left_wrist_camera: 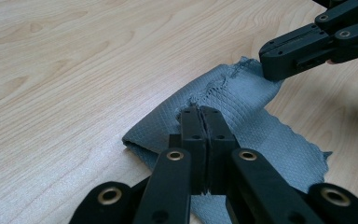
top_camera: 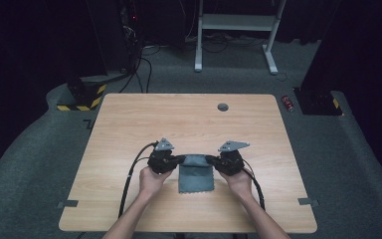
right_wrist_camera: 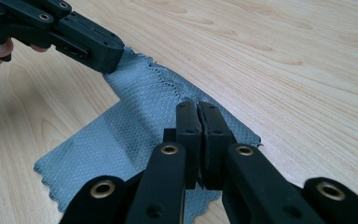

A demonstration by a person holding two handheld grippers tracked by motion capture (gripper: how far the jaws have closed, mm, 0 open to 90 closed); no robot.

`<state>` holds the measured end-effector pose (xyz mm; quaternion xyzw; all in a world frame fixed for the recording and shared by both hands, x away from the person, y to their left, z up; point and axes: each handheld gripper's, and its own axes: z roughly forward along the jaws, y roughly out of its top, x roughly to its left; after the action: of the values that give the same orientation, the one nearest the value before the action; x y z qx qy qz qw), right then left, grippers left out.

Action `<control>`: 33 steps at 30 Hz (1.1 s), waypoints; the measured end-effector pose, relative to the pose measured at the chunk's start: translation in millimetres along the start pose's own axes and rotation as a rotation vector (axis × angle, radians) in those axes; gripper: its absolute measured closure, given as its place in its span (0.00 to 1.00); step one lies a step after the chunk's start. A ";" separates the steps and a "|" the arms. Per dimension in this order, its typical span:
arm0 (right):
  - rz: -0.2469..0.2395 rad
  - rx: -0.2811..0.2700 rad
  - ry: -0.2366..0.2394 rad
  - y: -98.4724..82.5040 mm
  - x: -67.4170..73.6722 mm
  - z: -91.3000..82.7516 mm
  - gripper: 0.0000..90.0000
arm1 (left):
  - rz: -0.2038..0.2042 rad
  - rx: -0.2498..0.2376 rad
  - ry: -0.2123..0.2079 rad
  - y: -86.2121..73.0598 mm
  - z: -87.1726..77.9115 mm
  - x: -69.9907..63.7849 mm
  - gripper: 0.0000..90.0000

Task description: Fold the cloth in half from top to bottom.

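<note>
Two grippers are pinching one small grey cloth (top_camera: 196,174) at the middle of the wooden table (top_camera: 129,124), close to the person's edge. The left gripper (top_camera: 178,159) is clamping the cloth's far left corner and the right gripper (top_camera: 212,159) is clamping its far right corner, so both sets of jaws are sitting fully closed on fabric, not on bare wood.

In the left gripper view the left gripper (left_wrist_camera: 201,112) is biting a raised ridge of the cloth (left_wrist_camera: 242,93), while the other tool is gripping the scalloped edge further off. In the right gripper view the right gripper (right_wrist_camera: 199,107) is doing the same on its side of the cloth (right_wrist_camera: 121,135), whose lower flap is lying flat on the table.

Judging by this, the person is folding or lifting the far edge of the cloth. To do it well, both hands should be rising together and staying level, keeping the edge between them lightly taut so that it is not sagging or twisting. The grips look shallow, near the very hem, so pulling apart too hard is risking a slip; easing the hem over toward the near edge in one even arc, then lining up the corners before letting go, seems the safest way to get a neat fold
</note>
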<state>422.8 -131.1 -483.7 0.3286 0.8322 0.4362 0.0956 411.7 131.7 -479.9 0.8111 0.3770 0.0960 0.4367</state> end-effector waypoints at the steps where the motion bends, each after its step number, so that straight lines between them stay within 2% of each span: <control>1: 0.001 0.000 0.001 -0.4 0.2 -0.6 0.98 | -0.001 -0.002 0.000 -0.2 -0.1 -0.4 0.99; 10: 0.001 -0.007 0.011 -1.6 2.7 -3.7 0.98 | 0.024 0.008 0.012 -0.8 -2.1 -4.4 0.99; 33: -0.023 -0.009 0.028 -8.2 10.3 -9.8 0.98 | 0.020 0.000 -0.003 -9.0 -6.9 -11.7 0.99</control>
<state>406.8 -134.4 -482.9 0.3125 0.8353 0.4433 0.0905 395.4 131.0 -480.8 0.8150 0.3682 0.0992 0.4363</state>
